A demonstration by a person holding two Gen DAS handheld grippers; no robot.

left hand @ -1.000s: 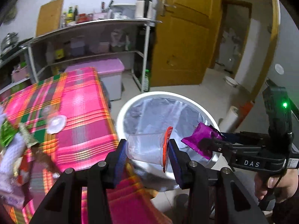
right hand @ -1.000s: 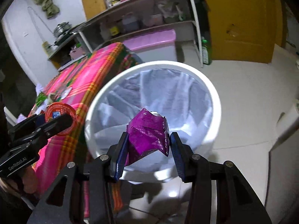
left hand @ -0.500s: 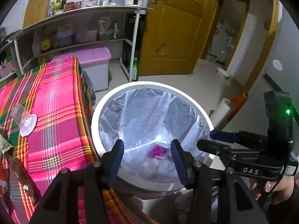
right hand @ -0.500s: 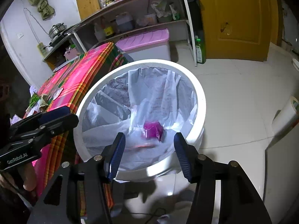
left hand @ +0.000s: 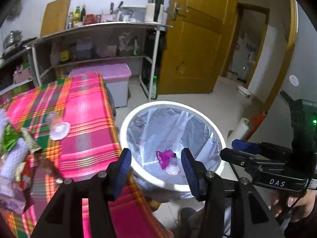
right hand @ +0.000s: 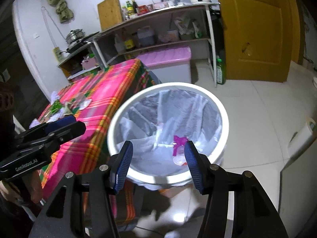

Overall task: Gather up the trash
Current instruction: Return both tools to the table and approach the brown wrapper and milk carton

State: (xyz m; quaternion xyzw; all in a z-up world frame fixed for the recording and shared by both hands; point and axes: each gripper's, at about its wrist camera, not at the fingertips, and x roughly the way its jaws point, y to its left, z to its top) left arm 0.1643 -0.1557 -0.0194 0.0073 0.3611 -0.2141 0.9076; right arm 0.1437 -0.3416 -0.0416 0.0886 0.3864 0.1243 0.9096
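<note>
Trash still waiting for you is the litter pile (left hand: 13, 154) on the plaid tablecloth (left hand: 87, 123), well off to the left of your left gripper's (left hand: 156, 168) fingers, with a clear lidded cup (left hand: 58, 127) lying just inside it, nearer the fingers but still apart from them. That spread suggests the table is where you load up and the bin is where you unload.

Your left fingers stand apart with nothing between the pads. Beyond and below the gap sits the white bin (left hand: 216, 132) with its plastic liner, hard against the table's edge, probably set there so a short swing carries each piece across. At its bottom, seen through the gap, lie the purple wrapper (left hand: 164, 157) and a clear cup (left hand: 173, 168) with an orange rim, touching each other; both look safely delivered.

To the right of your left fingers, your right gripper (right hand: 157, 164) hangs beside the bin's near rim, its fingers also parted and empty, the same two pieces showing between them far below. With both tools free, your next reach likely goes back left to the pile.
</note>
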